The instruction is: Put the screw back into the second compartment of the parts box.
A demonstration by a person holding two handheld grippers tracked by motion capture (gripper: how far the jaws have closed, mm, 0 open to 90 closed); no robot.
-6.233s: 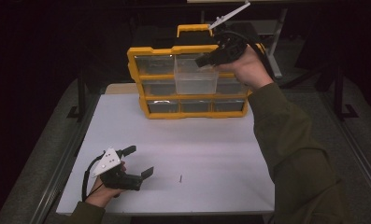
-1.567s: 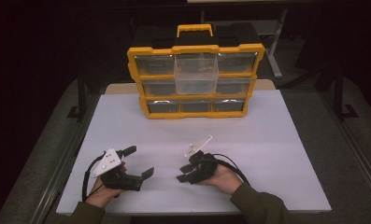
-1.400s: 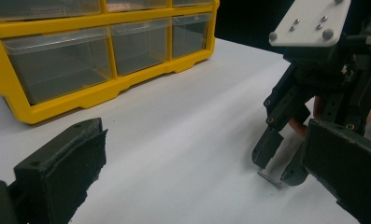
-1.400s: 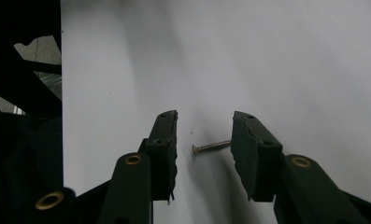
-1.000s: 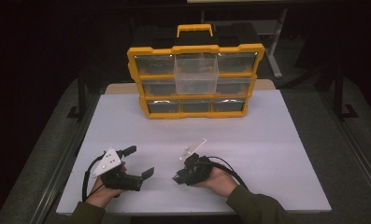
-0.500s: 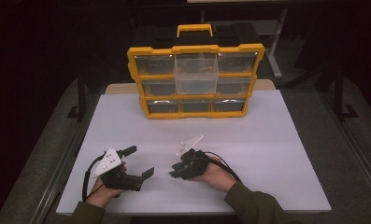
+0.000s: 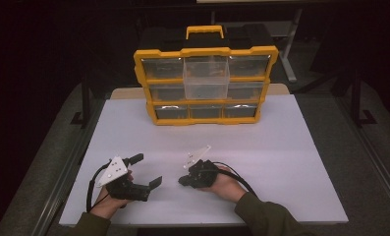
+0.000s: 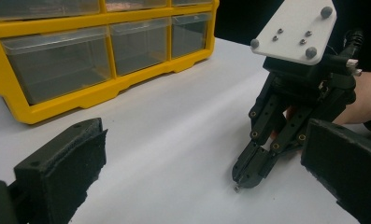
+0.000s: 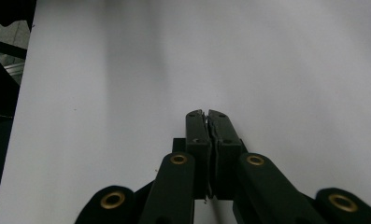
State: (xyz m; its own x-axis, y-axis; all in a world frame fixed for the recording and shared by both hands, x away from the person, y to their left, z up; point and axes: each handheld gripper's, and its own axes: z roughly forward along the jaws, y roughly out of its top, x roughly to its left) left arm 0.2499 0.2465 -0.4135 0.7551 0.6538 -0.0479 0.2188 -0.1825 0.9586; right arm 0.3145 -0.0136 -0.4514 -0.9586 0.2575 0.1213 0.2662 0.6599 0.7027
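Nearest the person, the left claw (image 7: 146,170) lies low on the white bench (image 7: 281,147) with its jaws spread wide and nothing between them. It seems parked there as the idle hand, kept out of the way but turned toward the work so it can help if needed. Just beside it, a little further in, the right claw (image 8: 244,179) tips steeply down until its points meet the bench top. Its jaws are pressed together, and the right gripper view shows the two pads face to face with barely a seam between them. At the very tip, against the bench, sits a small metal bit (image 8: 237,189). It is too tiny to make out well, but it seems to be pinched between the pad ends, perhaps a screw or similar part. The steep angle makes sense for something that small and flat-lying, since only the pad tips can get under and around it. Well apart, at the far side of the bench, stands the yellow organizer (image 7: 205,51), upright and facing the person. Its clear top-middle drawer (image 7: 206,73) stands out further than its neighbours, most likely left open as the place for the bit.
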